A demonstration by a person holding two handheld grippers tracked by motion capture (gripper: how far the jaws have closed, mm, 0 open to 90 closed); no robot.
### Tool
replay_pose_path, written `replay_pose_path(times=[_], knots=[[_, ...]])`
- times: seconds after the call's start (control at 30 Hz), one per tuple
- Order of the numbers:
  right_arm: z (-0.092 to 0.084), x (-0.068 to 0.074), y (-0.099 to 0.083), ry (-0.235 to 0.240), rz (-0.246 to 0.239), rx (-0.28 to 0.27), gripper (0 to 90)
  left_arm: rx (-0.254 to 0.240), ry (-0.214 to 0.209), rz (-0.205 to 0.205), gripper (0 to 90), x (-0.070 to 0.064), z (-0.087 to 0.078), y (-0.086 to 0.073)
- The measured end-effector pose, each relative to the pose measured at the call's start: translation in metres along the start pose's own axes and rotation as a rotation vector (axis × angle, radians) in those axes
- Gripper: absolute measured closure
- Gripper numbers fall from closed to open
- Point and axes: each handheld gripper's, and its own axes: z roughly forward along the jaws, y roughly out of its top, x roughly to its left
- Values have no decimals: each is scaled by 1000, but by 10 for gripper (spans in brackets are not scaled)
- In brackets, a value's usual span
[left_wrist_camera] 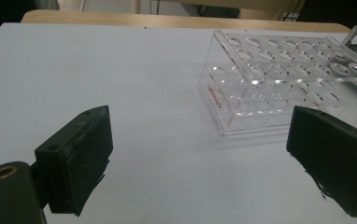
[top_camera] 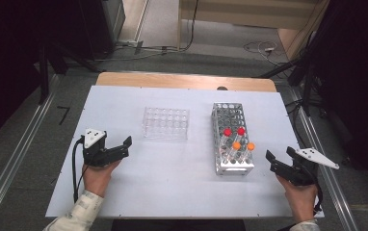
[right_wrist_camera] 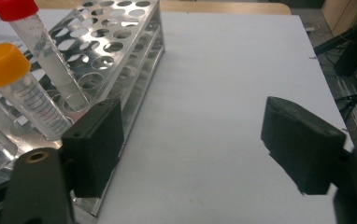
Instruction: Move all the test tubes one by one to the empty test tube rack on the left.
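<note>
Tubes [right_wrist_camera: 32, 88] beside right gripper [right_wrist_camera: 190, 140] run off the frame's left edge.

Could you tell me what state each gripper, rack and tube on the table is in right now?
left gripper: open, empty.
right gripper: open, empty.
clear plastic rack: upright, no tubes in it.
metal rack: upright, four tubes at its near end.
red-capped tubes: two, capped, in the metal rack.
orange-capped tubes: two, capped, in the metal rack.
</note>
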Motion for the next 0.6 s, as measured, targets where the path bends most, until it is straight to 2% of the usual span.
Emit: replay_pose_path(times=[0.13, 0.37, 0.6], knots=[[2, -2, -2, 7, 1, -2, 233, -13, -3, -5, 74, -1, -1, 1], [7, -1, -5, 19, -14, 30, 232, -4, 0, -3, 74, -3, 0, 0], [8, -1, -5, 22, -15, 32, 233, -2, 5, -3, 74, -2, 0, 0]])
